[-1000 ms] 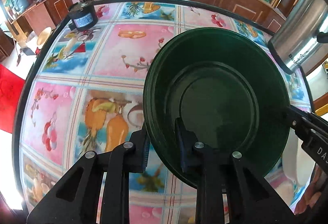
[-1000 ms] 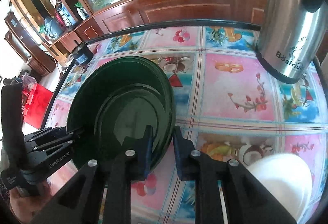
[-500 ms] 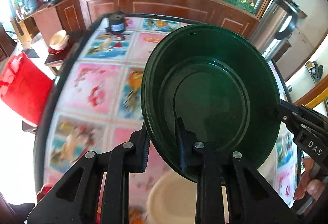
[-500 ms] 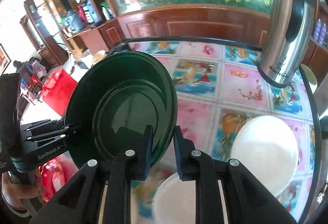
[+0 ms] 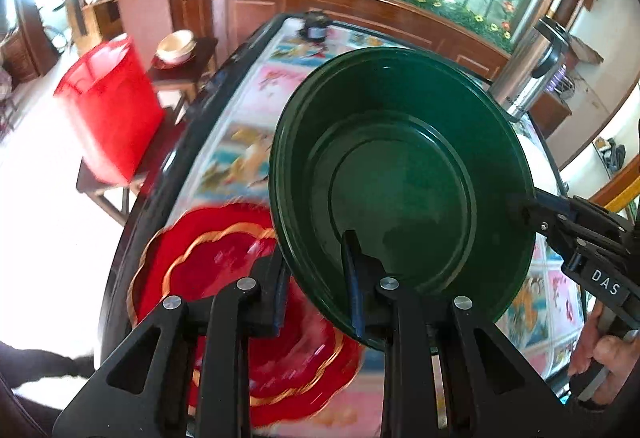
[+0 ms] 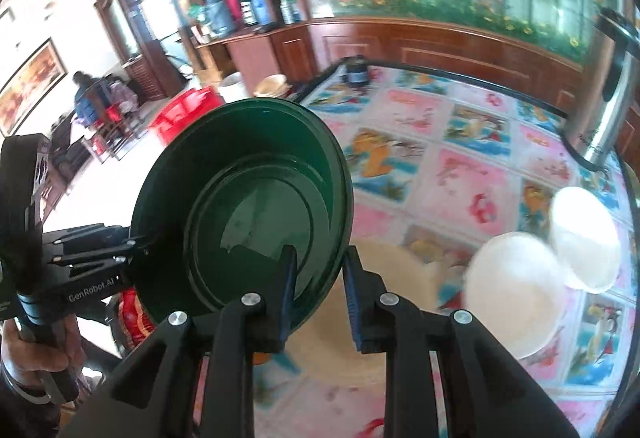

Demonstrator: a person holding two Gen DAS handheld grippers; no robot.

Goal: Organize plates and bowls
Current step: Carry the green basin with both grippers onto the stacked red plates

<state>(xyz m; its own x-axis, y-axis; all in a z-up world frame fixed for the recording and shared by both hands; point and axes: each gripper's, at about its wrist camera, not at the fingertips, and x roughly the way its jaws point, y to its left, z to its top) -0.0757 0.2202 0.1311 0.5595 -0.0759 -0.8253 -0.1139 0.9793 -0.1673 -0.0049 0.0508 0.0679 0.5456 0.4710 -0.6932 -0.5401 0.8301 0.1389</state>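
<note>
Green plate is held in the air between both claws, tilted, with its hollow side toward the two cameras. The left gripper is clenched on the plate's near rim: one finger lies inside the hollow and the other behind the rim. The right gripper has the opposite rim between its fingers, but its jaws are opening, and a clear gap shows between the rim and the outer finger; the inner finger is still against the inside of the plate. In the left wrist view the right gripper reaches in from the right side and a hand holds its handle at the lower right. In the right wrist view the left gripper comes from the left, with a hand around its handle at the lower left. Both claws point down at a slant toward the table.

Below the plate, at the table's near left edge, lies a red plate with a wavy gold rim, blurred. Two white bowls stand near the right edge, just beside each other. A steel kettle stands at the far right corner, and a small dark object sits at the far edge. Beyond the left edge is a red bin.
</note>
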